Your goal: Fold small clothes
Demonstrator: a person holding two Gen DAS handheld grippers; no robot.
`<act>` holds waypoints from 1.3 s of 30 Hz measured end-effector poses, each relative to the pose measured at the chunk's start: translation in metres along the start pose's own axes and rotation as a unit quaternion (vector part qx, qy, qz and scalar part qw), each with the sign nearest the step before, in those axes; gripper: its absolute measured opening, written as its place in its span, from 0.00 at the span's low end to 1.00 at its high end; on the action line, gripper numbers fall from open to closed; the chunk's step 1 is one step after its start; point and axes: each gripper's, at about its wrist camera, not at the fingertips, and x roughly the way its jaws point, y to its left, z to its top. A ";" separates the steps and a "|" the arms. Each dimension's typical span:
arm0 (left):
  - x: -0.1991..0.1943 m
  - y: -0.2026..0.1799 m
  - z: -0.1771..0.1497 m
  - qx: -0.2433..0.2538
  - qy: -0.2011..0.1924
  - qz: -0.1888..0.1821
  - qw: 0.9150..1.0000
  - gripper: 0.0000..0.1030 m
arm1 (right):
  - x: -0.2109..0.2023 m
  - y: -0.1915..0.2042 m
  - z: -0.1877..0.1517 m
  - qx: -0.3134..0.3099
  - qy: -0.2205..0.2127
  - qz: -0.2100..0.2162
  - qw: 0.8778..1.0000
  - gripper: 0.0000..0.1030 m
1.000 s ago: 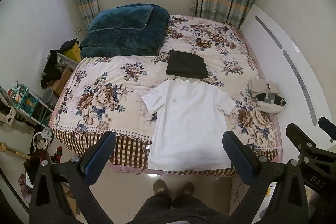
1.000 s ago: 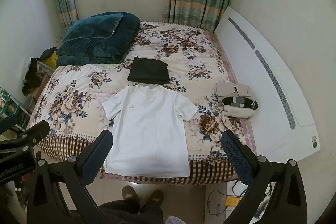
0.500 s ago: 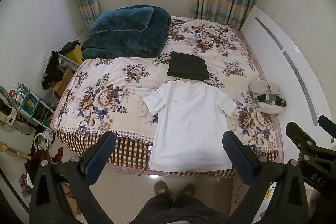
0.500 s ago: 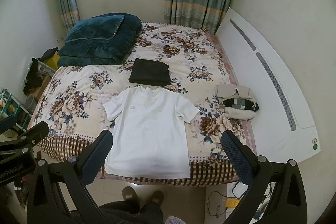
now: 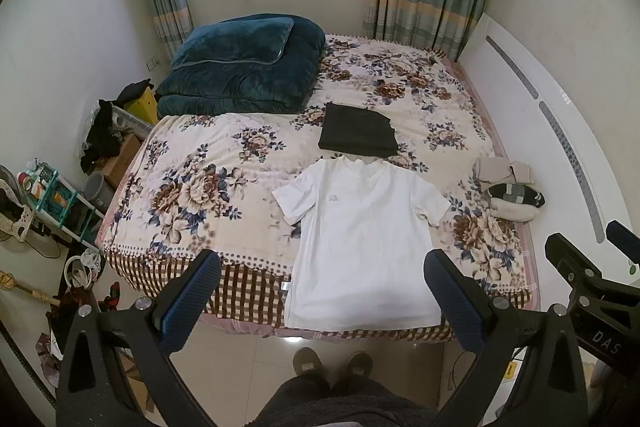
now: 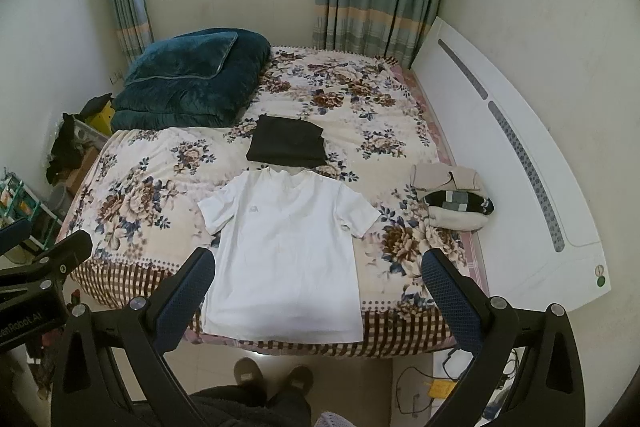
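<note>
Both cameras have drifted slightly since a second ago, so the bed sits a little lower in each view; nothing on it has shifted. At the far left of the bed (image 5: pixel 192 195) a teal quilt (image 5: pixel 240 67) is stacked near the window. Next comes a folded black garment (image 5: pixel 358 133), lying just beyond the collar of the white T-shirt (image 5: pixel 360 239). That shirt lies flat, face up, sleeves spread, its hem hanging over the bed's near edge. To the right, a small pile of clothes (image 5: pixel 510 191) waits by the white headboard (image 6: pixel 500 155).

The left gripper (image 5: pixel 320 301) and the right gripper (image 6: pixel 320 297) both hover wide apart and empty, well short of the cloth, with the person's slippers (image 6: pixel 272 379) visible below.

Folding looks not yet begun. To do it well, I would have each gripper take one side at the shoulder and the hem together, pinch only the top layer's edge cleanly, and carry the sleeve inward in a straight line so the fold stays parallel to the shirt's side and no wrinkles bunch near the overhanging hem.
</note>
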 end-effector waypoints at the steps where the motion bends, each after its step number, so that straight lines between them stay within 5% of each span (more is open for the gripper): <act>1: 0.000 0.000 -0.001 0.000 0.000 0.000 1.000 1.00 | 0.000 0.000 0.000 0.000 0.000 0.000 1.000 1.00; 21: 0.000 -0.008 0.008 0.000 -0.003 -0.001 1.000 1.00 | -0.002 0.002 0.003 0.000 -0.004 0.001 1.000 1.00; 26: 0.001 -0.011 0.019 -0.002 -0.005 -0.002 1.000 1.00 | -0.013 0.008 0.036 0.000 -0.006 0.001 1.000 1.00; 32: 0.005 -0.010 0.022 -0.002 -0.004 -0.007 1.000 1.00 | -0.013 0.007 0.033 -0.001 -0.005 0.002 1.000 1.00; 39: 0.045 0.003 0.025 0.003 -0.023 0.010 1.000 1.00 | -0.002 0.010 0.049 0.025 0.011 -0.012 1.000 1.00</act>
